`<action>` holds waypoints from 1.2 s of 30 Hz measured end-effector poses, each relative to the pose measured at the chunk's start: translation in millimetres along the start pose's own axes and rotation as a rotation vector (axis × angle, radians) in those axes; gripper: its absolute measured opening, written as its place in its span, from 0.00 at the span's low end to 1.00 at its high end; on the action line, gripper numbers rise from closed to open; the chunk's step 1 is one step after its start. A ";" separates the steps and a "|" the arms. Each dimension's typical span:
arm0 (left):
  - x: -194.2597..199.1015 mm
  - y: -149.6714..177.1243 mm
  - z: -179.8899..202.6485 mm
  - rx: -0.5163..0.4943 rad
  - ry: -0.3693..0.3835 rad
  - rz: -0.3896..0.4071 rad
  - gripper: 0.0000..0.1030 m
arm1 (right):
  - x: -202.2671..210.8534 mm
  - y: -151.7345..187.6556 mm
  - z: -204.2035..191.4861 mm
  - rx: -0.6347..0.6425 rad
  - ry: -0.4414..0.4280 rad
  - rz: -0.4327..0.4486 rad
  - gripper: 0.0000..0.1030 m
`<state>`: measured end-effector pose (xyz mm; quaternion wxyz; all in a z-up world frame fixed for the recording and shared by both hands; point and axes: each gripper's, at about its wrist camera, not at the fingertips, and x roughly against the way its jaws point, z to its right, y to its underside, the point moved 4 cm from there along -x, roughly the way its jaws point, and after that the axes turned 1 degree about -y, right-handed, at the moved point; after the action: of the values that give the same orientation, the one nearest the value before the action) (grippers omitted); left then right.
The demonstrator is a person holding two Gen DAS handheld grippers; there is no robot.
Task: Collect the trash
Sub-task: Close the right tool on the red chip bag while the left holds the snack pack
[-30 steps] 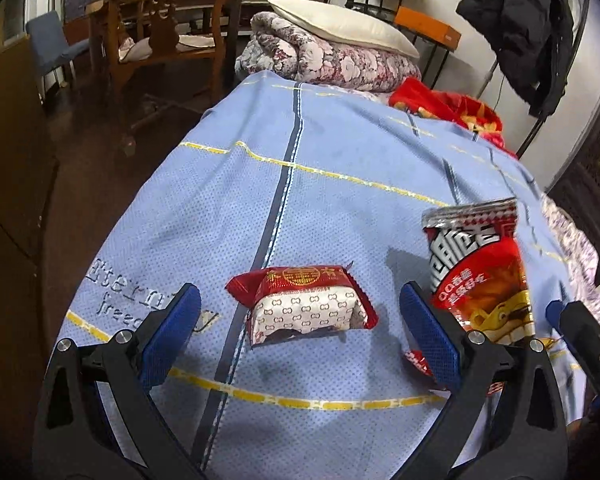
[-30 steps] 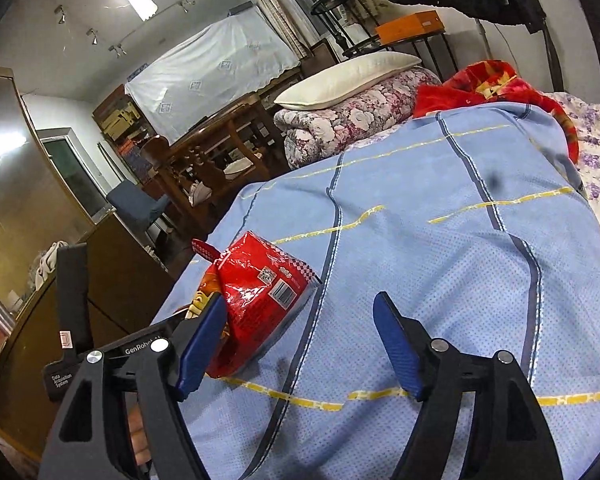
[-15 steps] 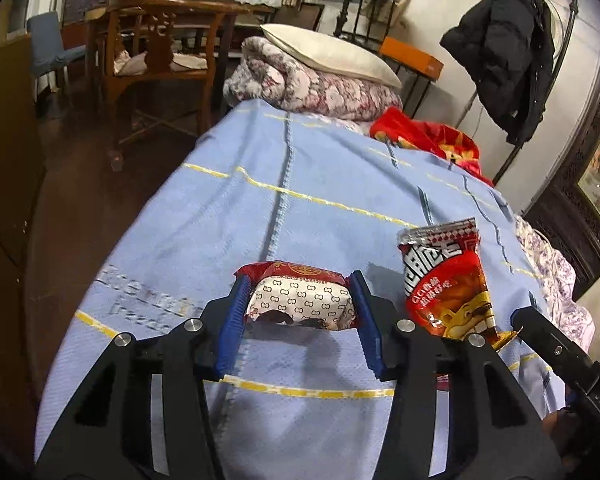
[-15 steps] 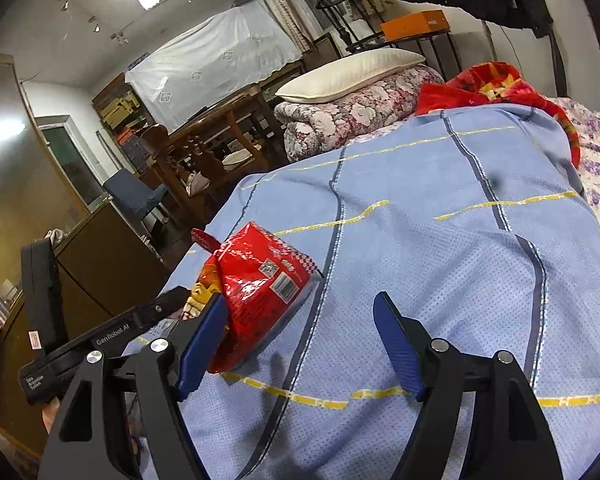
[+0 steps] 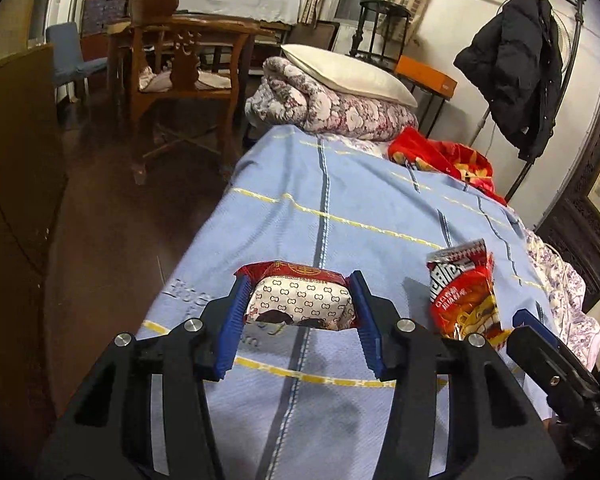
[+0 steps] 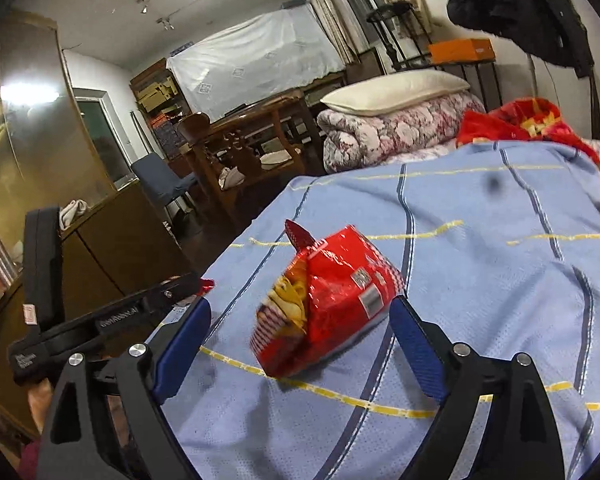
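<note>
Bedroom: blue bedspread [image 5: 364,200] with yellow and dark stripes is my work surface; a folded floral quilt [image 5: 332,108] and pillow [image 5: 348,74] sit at its far end, a wooden chair [image 5: 180,60] stands on the dark floor at ten o'clock, and a black coat [image 5: 516,68] hangs at two o'clock in the left wrist view.
Left gripper: my left gripper [image 5: 298,306] is clenched on the small snack pack [image 5: 300,300], one blue pad pressed to each end of the red and white wrapper; those jaws closed on it within the past second.
Small pack, place: dead ahead at twelve o'clock of that gripper, near the foot edge of the bed. It looks slightly lifted, though I cannot tell for sure whether it is clear of the cloth.
Right gripper: my right gripper [image 6: 300,320] is released, its jaws having just opened wider, with the red chip bag [image 6: 328,300] between them. The right pad sits at or just beside the bag's edge; the left pad stands well apart.
Chip bag, place: lying tilted on the bedspread, at three o'clock of the small pack in the left view.
Step in hand: I judge one piece secured and the second being lined up.
Next move: I should ease the right gripper forward until both pads flank the bag's body, then close gently, since the foil looks crinkly and likely to slip or crush.
</note>
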<state>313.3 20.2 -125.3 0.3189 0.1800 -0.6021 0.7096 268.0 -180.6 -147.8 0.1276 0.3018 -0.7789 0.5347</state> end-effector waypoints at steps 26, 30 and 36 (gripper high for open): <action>33.0 -0.5 -2.7 -0.045 -0.048 0.087 0.48 | -19.3 -1.1 -11.0 -0.037 0.051 -0.056 0.92; 30.5 -2.4 -4.1 -0.038 -0.046 0.084 0.48 | -28.9 -2.3 1.5 -0.147 0.044 -0.087 0.92; 27.0 -0.3 -5.2 -0.046 -0.050 0.070 0.48 | -43.1 -2.5 14.2 -0.291 0.040 -0.075 0.92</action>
<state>294.4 31.6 -108.8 0.2826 0.1690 -0.6321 0.7014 305.2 -179.8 -174.0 0.2055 0.2983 -0.8335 0.4171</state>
